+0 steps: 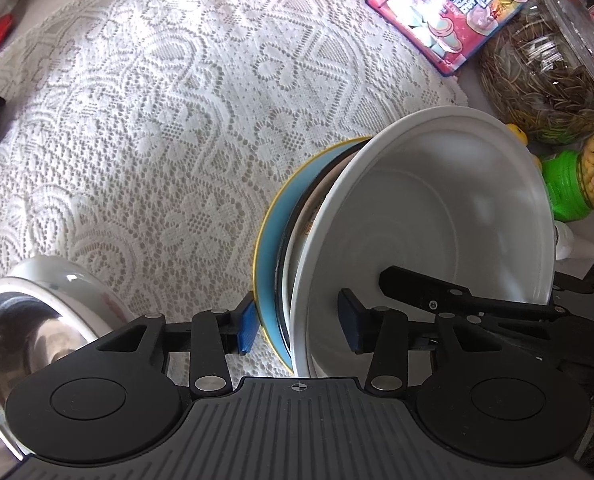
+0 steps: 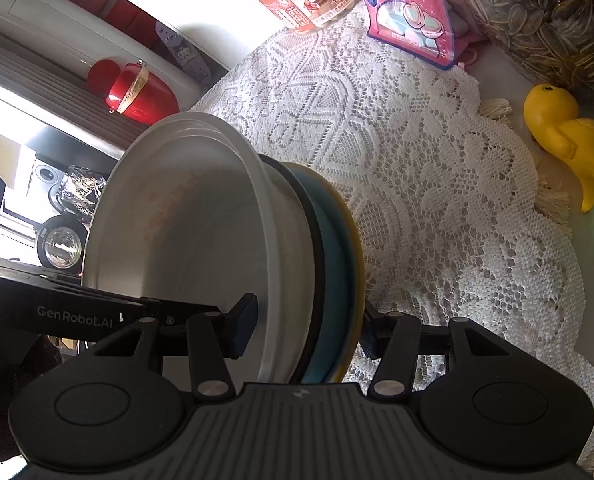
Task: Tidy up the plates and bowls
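A stack of dishes is held on edge above the lace tablecloth: a white bowl [image 1: 437, 208] on top, a dark-rimmed dish under it, and a blue plate with a yellow rim [image 1: 273, 248] at the bottom. My left gripper [image 1: 297, 326] is shut on one edge of the stack, one blue pad under the blue plate, the other inside the white bowl. My right gripper [image 2: 305, 330] is shut on the opposite edge of the same stack; the white bowl [image 2: 185, 220] and blue plate [image 2: 337, 248] show there. The right gripper's arm shows inside the bowl in the left wrist view.
A steel bowl [image 1: 29, 320] sits at lower left. A marshmallow bag [image 1: 453, 8], a jar of sunflower seeds [image 1: 545, 76], a green-lidded jar [image 1: 569, 188] and a yellow duck toy [image 2: 565, 140] stand along the table's side. The lace cloth [image 1: 157, 120] covers the table.
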Motion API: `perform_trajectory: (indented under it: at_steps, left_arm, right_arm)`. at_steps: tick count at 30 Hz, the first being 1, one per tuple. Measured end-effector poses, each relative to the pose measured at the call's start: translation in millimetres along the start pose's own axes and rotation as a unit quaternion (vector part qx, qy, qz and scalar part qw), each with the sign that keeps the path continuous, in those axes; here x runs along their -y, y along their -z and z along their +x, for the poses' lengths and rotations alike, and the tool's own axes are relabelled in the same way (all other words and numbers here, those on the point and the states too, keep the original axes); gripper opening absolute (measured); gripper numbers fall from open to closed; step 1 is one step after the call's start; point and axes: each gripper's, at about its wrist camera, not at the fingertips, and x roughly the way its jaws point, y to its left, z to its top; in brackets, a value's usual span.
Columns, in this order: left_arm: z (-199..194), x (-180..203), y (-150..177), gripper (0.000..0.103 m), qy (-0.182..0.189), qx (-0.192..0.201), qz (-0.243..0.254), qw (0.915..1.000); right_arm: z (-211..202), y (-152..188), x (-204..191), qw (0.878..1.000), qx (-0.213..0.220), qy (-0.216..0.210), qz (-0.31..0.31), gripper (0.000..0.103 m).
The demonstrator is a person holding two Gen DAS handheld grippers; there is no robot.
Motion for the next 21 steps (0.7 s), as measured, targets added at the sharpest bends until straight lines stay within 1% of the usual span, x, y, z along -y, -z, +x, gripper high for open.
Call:
perform_trajectory:
  at_steps: [4,7,10,17,21]
  left_arm:
    - [2.0,-0.2,-4.8,0.049,-0.001,-0.005,0.001,1.0]
    - [2.9,1.7,-5.0,0.05,-0.008,-0.003,0.006,0.9999]
    - [3.4,-0.9,-5.5,0.052,-0.003,-0.002,0.001,1.0]
    - [4.6,-0.5,-8.2,0.052,-0.002,-0.008,0.001,1.0]
    - [7.0,3.1,-12.1,0.052,-0.007,-0.014,-0.002,0.9999]
  right_arm:
    - [1.8,-5.7,0.0,1.0,-0.013,0.006,0.021,0.051]
    - [2.6,-5.7,-3.5,1.0,-0.01,0.016,0.025,0.051]
    - [3.4,-7.0,-3.9,0.999,-0.007,0.018,0.031,0.05]
    - [2.4,-3.8,1.6,0.999,0.004,0.003,0.036,0.052]
    - [1.7,-3.2,2.3,0.999,0.004,0.0,0.036,0.052]
